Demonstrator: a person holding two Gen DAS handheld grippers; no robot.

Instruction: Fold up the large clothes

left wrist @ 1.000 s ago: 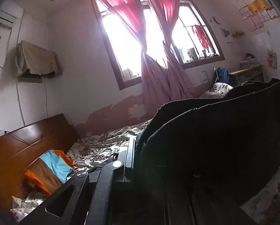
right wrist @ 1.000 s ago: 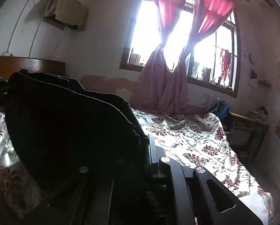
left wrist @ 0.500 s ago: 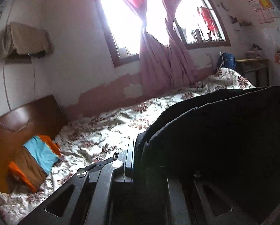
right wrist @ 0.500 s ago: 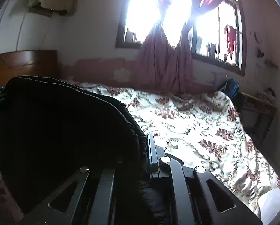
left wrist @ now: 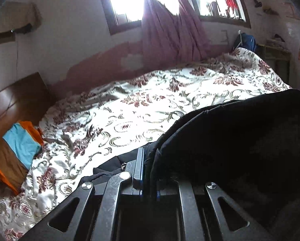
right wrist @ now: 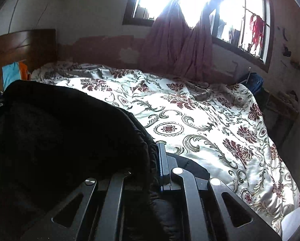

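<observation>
While both grippers are pinched on the same dark garment, the step in hand looks like carrying its gripped edge out over the floral bedspread to lay a fold, and doing it well probably means keeping the two hands level and parted so the edge stays taut, then setting it down flat on the bed before either grip is let go. The left gripper has its jaws pressed together on a thick bunch of the black cloth, and the right gripper clamps the opposite end the same way. The garment is heavy, matte black and padded-looking, with a rolled seam along its upper edge; it hangs between the two tools above the near part of the bed, and a loose dark flap trails onto the cover beside the left jaws
</observation>
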